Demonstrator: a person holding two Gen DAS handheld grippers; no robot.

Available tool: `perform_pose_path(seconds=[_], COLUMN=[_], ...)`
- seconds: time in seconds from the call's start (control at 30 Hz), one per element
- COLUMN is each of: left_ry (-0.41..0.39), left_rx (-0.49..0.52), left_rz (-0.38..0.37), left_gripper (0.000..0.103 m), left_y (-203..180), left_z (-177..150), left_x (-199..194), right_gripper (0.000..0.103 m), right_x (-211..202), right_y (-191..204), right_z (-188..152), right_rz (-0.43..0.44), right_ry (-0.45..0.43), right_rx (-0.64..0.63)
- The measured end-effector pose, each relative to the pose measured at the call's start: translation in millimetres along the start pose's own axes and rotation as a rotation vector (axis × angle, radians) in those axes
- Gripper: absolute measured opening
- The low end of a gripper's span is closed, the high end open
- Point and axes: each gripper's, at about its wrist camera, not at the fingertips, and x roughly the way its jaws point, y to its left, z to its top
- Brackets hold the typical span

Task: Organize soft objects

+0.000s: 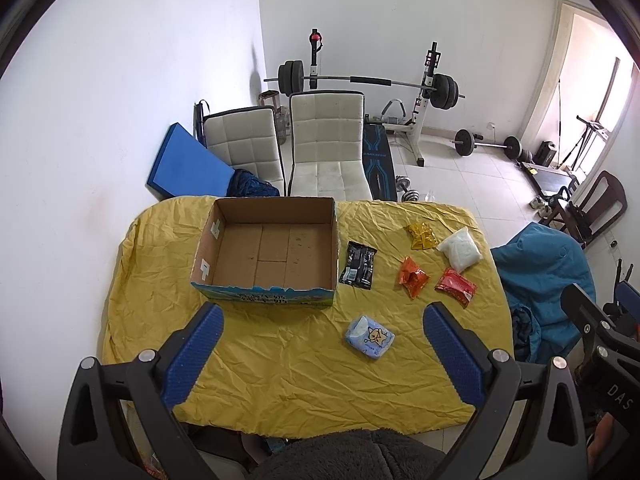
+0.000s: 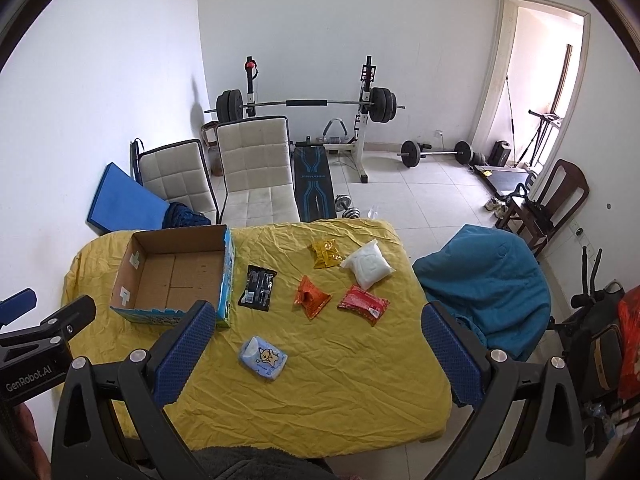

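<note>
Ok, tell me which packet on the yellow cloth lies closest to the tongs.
The light blue packet with the cartoon print: it lies alone at the near side, while the black, orange, red, yellow and white ones sit farther back.

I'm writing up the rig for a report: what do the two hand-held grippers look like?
Both match: the left hand-held gripper and the right hand-held gripper have black angular frames with silver pivot bolts and two fingers faced with blue dimpled pads. The right wrist view shows white "GenRobot.AI" lettering on the left unit's body.
</note>
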Motion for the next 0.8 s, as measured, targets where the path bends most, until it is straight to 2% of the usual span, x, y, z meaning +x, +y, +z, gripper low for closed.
perform_pose_path(seconds=[0.8], left_ry=[-0.022], left_rx=[-0.008], left_rz=[-0.010], left_gripper=[0.102], left_y=[-3.7], left_z=[-3.5], left_x=[-3.4], right_gripper=[0.103], right_x=[-2.6], right_y=[-2.1], right_z=[2.8], right_rz=[-0.014], right_ry=[-0.016], right_rx=[-0.003])
